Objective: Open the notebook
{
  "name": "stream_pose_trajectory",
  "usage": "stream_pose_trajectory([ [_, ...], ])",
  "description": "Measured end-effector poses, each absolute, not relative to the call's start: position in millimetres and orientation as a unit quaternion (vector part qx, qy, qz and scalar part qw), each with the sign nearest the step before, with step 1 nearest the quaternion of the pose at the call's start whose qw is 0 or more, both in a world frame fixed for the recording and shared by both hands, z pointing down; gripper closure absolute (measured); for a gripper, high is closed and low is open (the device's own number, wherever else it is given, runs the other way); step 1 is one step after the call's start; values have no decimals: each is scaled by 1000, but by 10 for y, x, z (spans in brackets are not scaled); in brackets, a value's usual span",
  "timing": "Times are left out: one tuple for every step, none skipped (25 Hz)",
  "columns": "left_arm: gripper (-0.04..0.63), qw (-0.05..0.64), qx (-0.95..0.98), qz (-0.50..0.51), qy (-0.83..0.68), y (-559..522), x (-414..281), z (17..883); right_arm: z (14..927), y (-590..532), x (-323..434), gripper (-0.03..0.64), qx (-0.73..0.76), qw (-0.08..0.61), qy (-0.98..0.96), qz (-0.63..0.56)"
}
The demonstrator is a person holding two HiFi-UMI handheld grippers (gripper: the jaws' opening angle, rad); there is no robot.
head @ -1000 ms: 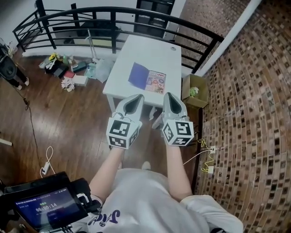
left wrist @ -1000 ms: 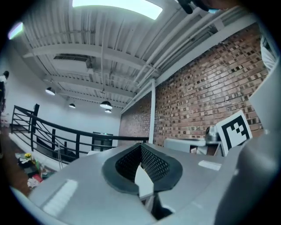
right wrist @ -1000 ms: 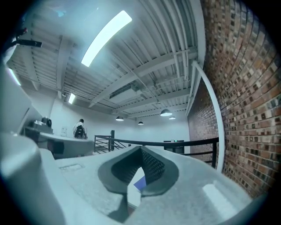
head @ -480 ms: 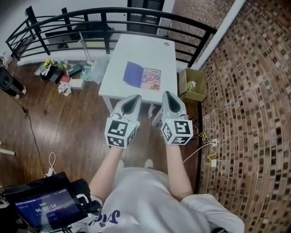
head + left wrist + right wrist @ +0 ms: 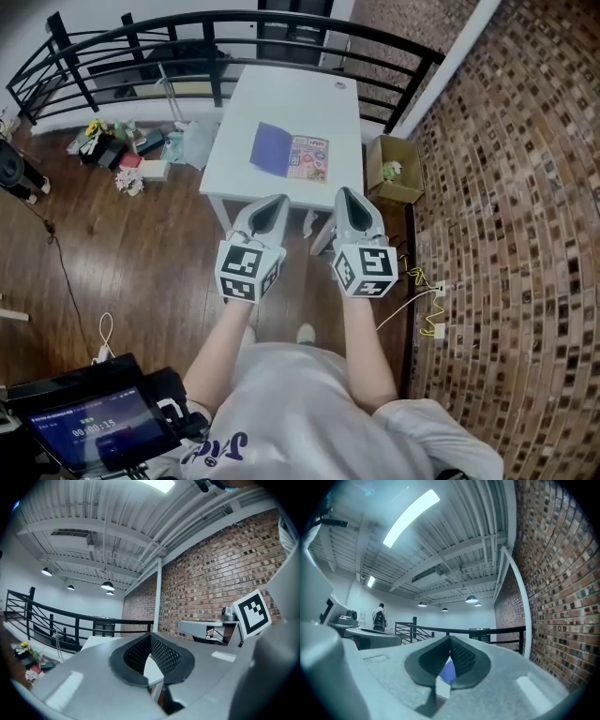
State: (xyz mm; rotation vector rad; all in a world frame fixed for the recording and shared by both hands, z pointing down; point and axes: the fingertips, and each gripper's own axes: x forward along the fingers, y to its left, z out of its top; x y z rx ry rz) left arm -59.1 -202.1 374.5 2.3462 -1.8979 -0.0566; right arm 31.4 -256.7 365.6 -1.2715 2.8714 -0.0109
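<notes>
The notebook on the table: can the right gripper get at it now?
Probably not yet: the right gripper hangs short of the table, the notebook farther in; nothing blocks the way.

Print on the notebook is too small to read.

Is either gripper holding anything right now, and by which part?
Nothing is held: left gripper and right gripper are shut and empty, short of the notebook lying on the table.

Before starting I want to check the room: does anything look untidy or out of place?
A heap of small items lies scattered on the floor left of the table. The notebook seems slightly askew on the table. Nothing looks damaged.
</notes>
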Motion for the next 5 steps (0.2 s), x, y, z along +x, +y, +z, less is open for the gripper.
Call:
stream_pose_trajectory([
  [578, 64, 776, -19, -627, -2019, -595, 3770, 3654, -2563, 310, 624, -404, 0, 915, -3],
  [578, 64, 776, -19, -627, -2021, -599, 3782, 3650, -2562, 307, 624, -404, 0, 915, -2],
  [578, 65, 776, -19, -628, -2024, -603, 3786, 3645, -2564, 306, 624, -403, 0, 915, -2],
  [578, 65, 776, -19, -628, -2029, -606, 3787, 3640, -2566, 306, 624, -403, 0, 915, -1],
  [579, 64, 775, -19, -628, -2034, -608, 3787, 3636, -2568, 306, 624, -403, 0, 915, 0],
])
